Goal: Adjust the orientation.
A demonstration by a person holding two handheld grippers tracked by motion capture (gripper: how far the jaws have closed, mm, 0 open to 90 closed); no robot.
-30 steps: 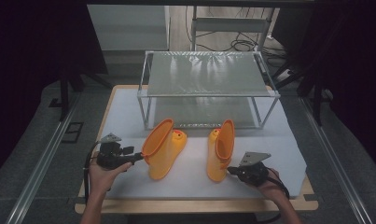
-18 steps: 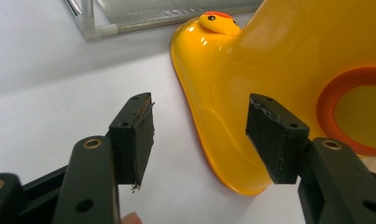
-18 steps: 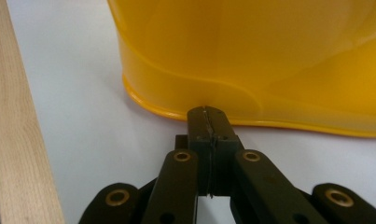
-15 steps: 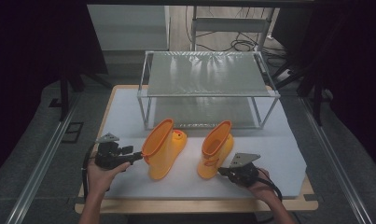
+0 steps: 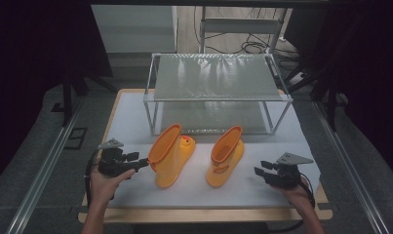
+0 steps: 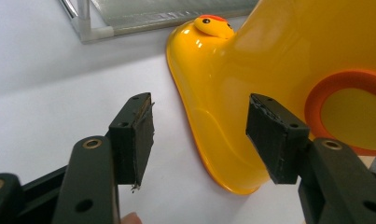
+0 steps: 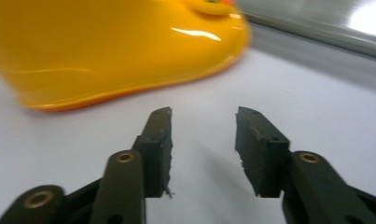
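Two orange rain boots are being arranged on the white mat [image 5: 135, 117] in front of the wire shelf rack [image 5: 216, 78]. The left boot [image 5: 170, 155] is standing at about 7 o'clock of the rack, the right boot [image 5: 226, 155] at about 5 o'clock, both upright on their soles, toes toward the rack, well apart from each other.

The left gripper [image 5: 144, 163] is being held at 9 o'clock of the left boot, jaws spread wide; in the left gripper view the boot's heel side [image 6: 232, 116] is lying between and beyond the pads, not being pinched. The right gripper [image 5: 259, 171] is being held at 3 o'clock of the right boot, clear of it; its jaws have just been opening and nothing is between them in the right gripper view, where the boot [image 7: 106, 51] is seen ahead, blurred.

Judged step: the right boot is being let go after placement, the left one is being approached. To be done well: the left jaws are to be centred over the shaft rim or heel wall before closing, the glossy rubber being likely to slip; the boot is to be kept upright and parallel to its mate, toes level.

No brand, label or readable writing is being shown; a duck face with a red beak [image 6: 212, 24] is being seen on the left toe.
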